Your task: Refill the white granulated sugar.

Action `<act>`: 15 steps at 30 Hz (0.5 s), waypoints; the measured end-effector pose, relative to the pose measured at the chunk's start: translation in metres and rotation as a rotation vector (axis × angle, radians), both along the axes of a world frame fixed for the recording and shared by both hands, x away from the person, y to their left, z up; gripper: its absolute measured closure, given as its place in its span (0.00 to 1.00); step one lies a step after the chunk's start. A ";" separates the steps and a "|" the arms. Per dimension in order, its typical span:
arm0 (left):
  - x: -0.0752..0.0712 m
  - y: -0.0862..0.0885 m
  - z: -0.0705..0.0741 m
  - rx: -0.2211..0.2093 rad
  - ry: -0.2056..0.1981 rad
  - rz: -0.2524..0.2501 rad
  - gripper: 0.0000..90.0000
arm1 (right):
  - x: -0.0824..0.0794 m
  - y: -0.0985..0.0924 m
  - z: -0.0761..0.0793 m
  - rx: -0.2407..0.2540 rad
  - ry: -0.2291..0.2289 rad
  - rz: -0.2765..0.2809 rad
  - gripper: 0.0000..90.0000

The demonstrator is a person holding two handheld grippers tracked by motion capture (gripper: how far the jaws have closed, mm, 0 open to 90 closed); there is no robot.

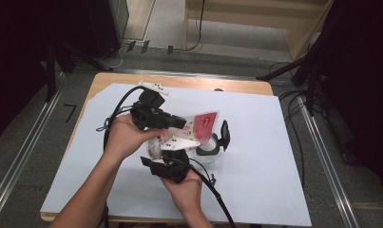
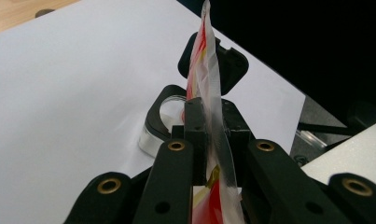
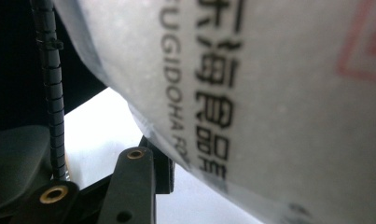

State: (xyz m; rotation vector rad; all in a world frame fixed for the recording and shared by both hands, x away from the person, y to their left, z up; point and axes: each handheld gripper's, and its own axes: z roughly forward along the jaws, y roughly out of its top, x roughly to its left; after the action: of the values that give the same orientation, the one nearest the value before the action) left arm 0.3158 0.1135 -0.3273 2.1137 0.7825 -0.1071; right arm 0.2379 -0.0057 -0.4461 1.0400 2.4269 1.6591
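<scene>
Jaws: left gripper [image 2: 209,126] pinching red-and-white plastic sachet [image 1: 202,124]; right gripper [image 1: 166,167] unclear.
Sachet held above clear black-lidded jar [image 1: 207,151], prob. pouring step; next needs tilt/tear over jar.

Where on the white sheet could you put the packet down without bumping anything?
The white sheet is bare along its right side, right of the clear jar and its open black lid. The far-left corner, behind the left claw, is bare too. The middle is crowded: both claws, the red-and-white packet and the jar sit close together there.
</scene>
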 end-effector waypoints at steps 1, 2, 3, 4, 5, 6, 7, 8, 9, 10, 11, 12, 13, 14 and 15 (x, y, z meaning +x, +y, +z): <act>-0.001 0.001 -0.001 -0.005 0.003 0.006 0.94 | 0.000 0.000 0.000 -0.001 0.001 0.001 0.70; -0.001 0.002 -0.001 -0.008 -0.002 0.008 0.94 | -0.001 0.001 0.000 -0.003 0.002 0.001 0.70; -0.001 0.003 -0.002 -0.011 -0.006 0.011 0.94 | -0.001 0.001 0.000 -0.004 0.002 0.002 0.70; -0.002 0.003 -0.002 -0.009 -0.009 0.014 0.94 | -0.002 0.002 0.000 -0.006 0.001 0.003 0.70; -0.003 0.003 -0.002 -0.011 -0.011 0.015 0.94 | -0.002 0.002 0.000 -0.006 -0.002 0.003 0.70; -0.003 0.004 -0.002 -0.007 -0.014 0.013 0.94 | -0.002 0.003 -0.001 -0.008 -0.004 0.000 0.70; -0.004 0.005 -0.002 -0.014 -0.017 0.014 0.94 | -0.002 0.003 -0.001 -0.008 -0.006 0.000 0.70; -0.003 0.006 -0.003 -0.020 -0.015 0.010 0.94 | -0.002 0.003 -0.001 -0.008 -0.007 0.002 0.70; -0.003 0.006 -0.004 -0.028 -0.009 0.013 0.93 | -0.002 0.004 -0.001 -0.008 -0.006 0.003 0.70; -0.002 0.007 -0.004 -0.034 -0.003 0.013 0.92 | -0.002 0.004 -0.001 -0.007 -0.006 0.005 0.70; -0.002 0.008 -0.005 -0.041 0.005 0.020 0.91 | -0.002 0.004 -0.001 -0.006 -0.008 0.007 0.70; -0.002 0.008 -0.005 -0.045 0.010 0.020 0.91 | -0.003 0.004 -0.001 -0.006 -0.007 0.008 0.70; -0.001 0.008 -0.006 -0.050 0.010 0.018 0.91 | -0.003 0.004 -0.001 -0.007 -0.008 0.009 0.70; -0.001 0.008 -0.006 -0.047 0.007 0.016 0.91 | -0.003 0.004 -0.001 -0.009 -0.013 0.007 0.70; -0.002 0.009 -0.005 -0.044 0.004 0.014 0.91 | -0.003 0.004 -0.001 -0.007 -0.010 0.009 0.70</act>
State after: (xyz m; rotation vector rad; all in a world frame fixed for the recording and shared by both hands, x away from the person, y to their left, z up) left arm 0.3141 0.1220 -0.3325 2.0664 0.7908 -0.1202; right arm 0.2349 -0.0020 -0.4468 1.0189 2.4328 1.6525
